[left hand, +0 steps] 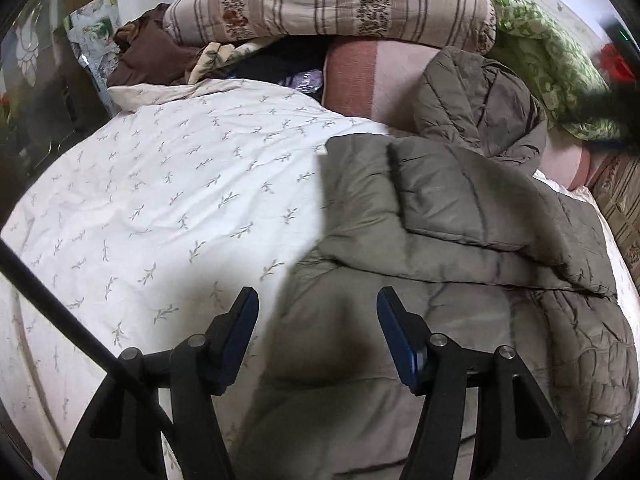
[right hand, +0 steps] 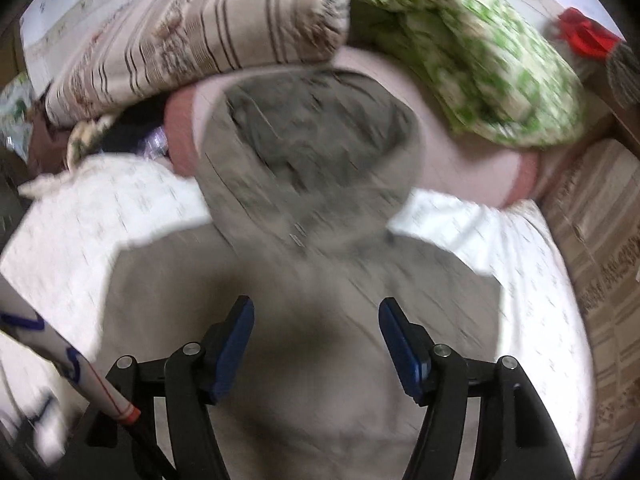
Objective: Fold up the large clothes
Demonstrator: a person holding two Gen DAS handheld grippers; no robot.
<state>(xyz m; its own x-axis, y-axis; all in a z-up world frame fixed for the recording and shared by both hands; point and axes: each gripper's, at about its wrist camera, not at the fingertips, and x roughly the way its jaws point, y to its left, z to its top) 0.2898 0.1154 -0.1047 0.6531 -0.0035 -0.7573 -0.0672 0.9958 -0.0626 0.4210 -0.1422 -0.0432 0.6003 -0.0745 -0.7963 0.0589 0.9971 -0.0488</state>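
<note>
A large olive-grey quilted hooded coat [left hand: 452, 248] lies on a bed with a white leaf-print cover [left hand: 160, 184]. In the left wrist view a sleeve lies folded across the body and the hood [left hand: 476, 100] rests towards the pillows. My left gripper [left hand: 316, 300] is open and empty, just above the coat's left edge. In the blurred right wrist view the coat [right hand: 304, 280] fills the middle with its hood [right hand: 312, 136] spread flat beyond. My right gripper [right hand: 316, 312] is open and empty over the coat's body.
A striped beige folded quilt [left hand: 328, 0] and a green floral quilt [left hand: 548, 64] are stacked at the head of the bed on a pink blanket [left hand: 360, 80]. Brown clothing [left hand: 148, 56] lies at the back left. A striped surface [right hand: 600, 264] borders the right.
</note>
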